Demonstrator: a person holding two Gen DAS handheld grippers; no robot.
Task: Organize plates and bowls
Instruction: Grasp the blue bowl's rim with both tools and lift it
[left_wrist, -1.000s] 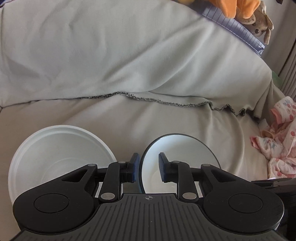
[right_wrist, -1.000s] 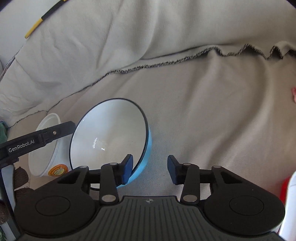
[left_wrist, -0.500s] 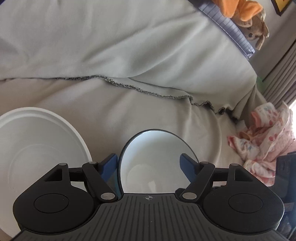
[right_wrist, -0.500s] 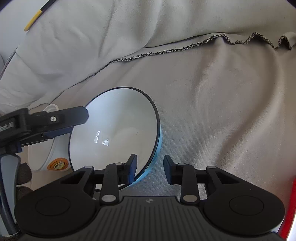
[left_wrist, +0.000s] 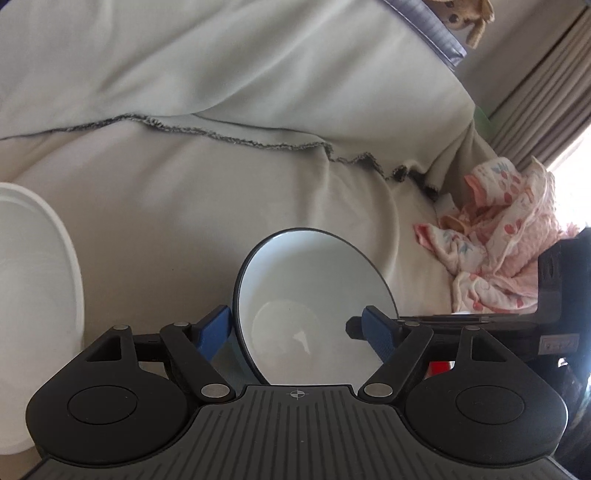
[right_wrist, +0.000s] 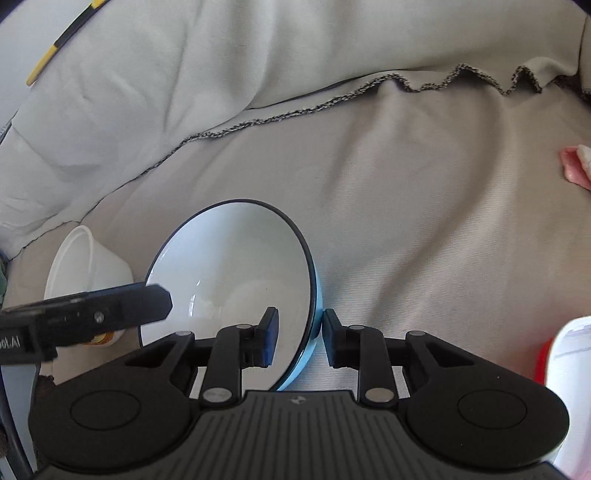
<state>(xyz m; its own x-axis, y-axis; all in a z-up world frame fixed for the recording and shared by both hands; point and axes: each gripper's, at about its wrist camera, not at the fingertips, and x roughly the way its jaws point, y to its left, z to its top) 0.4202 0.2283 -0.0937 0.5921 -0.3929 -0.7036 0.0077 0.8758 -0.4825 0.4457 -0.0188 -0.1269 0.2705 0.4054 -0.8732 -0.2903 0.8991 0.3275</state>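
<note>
A bowl (right_wrist: 236, 266), white inside with a dark rim and light blue outside, stands tilted on the grey blanket; it also shows in the left wrist view (left_wrist: 314, 295). My right gripper (right_wrist: 300, 338) straddles its near rim, jaws narrowed on the wall, one finger inside and one outside. My left gripper (left_wrist: 297, 328) is open wide, its blue pads on either side of the bowl and apart from it. A white plastic bowl (left_wrist: 33, 302) lies at the left; it also shows in the right wrist view (right_wrist: 81, 258), behind the left gripper's finger (right_wrist: 122, 306).
A grey blanket (left_wrist: 221, 206) covers the sofa seat and back cushion. A pink patterned cloth (left_wrist: 495, 236) is bunched at the right. A stuffed toy (left_wrist: 465, 14) sits on top of the cushion. A red and white object (right_wrist: 565, 373) lies at the right edge.
My left gripper opened from around the bowl's rim and drew back. My right gripper narrowed and moved onto the bowl's right rim. The bowl tilted more upright.
</note>
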